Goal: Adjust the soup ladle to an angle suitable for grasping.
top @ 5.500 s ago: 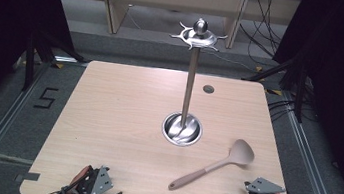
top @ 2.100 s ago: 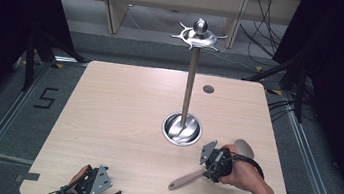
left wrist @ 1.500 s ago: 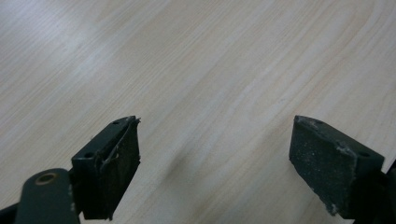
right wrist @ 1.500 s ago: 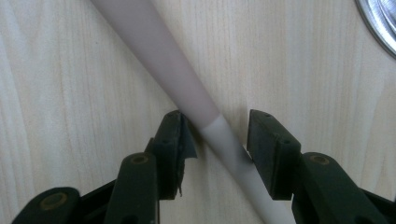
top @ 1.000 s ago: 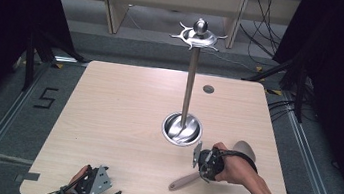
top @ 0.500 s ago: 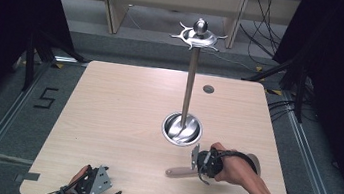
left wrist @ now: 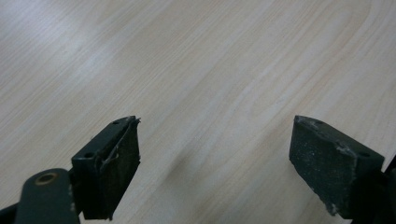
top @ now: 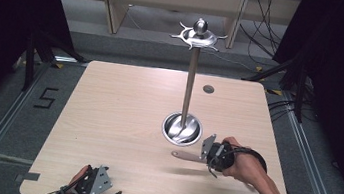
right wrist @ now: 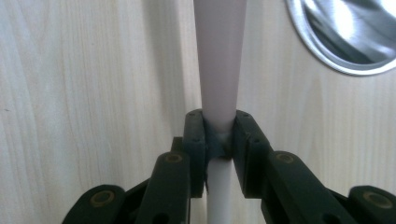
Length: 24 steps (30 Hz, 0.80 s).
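- We have the spatula [right wrist: 219,60] clamped by its pale handle in the right gripper [top: 216,156]; both pads press the shaft, which runs straight away from the jaws at 12 o'clock in the right gripper view.
- In the high view its free handle end [top: 183,155] points toward 9 o'clock from the right gripper, the long axis lying roughly level across the table [top: 116,120], just at 6 o'clock of the stand's dish.
- The utensil stand [top: 188,94] rises at 11 o'clock from our right hand, its hooked crown [top: 198,36] high above; we judge the coming move is a lift toward those hooks.
- Our left gripper [top: 93,190] rests at 7 o'clock near the front edge, jaws spread wide over bare wood, holding nothing, and is well apart from the spatula.
- Open tabletop lies leftward; the right edge is near our right forearm.
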### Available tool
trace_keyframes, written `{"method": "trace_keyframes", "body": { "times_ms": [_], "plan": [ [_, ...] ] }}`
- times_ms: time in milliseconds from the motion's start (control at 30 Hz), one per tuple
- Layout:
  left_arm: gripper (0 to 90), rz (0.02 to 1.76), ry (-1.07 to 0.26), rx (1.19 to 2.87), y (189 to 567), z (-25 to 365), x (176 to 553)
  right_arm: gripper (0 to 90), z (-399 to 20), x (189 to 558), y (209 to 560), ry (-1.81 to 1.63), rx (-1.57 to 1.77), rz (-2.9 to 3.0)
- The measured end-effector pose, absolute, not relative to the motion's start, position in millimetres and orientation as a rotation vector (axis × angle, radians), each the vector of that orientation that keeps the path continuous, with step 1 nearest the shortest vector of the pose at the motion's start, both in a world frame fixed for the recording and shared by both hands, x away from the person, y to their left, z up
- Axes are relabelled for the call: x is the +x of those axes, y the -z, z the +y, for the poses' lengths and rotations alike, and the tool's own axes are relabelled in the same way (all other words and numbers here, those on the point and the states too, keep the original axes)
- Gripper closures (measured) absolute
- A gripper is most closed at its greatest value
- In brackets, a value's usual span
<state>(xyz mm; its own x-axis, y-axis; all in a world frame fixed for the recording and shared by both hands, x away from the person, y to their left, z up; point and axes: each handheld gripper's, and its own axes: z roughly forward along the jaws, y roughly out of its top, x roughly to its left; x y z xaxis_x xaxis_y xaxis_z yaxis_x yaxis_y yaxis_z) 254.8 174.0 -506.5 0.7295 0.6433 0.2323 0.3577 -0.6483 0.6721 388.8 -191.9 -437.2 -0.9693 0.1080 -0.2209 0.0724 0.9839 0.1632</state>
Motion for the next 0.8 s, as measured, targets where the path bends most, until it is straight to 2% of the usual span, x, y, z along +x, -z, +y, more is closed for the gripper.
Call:
{"method": "trace_keyframes", "body": {
  "times_ms": [800],
  "plan": [
    [15.7, 0.788, -0.608, 2.313, 506.6, 174.5, 254.6, 77.3, -259.3, 372.8, 387.5, -0.683, 0.487, 2.629]
  ]
}}
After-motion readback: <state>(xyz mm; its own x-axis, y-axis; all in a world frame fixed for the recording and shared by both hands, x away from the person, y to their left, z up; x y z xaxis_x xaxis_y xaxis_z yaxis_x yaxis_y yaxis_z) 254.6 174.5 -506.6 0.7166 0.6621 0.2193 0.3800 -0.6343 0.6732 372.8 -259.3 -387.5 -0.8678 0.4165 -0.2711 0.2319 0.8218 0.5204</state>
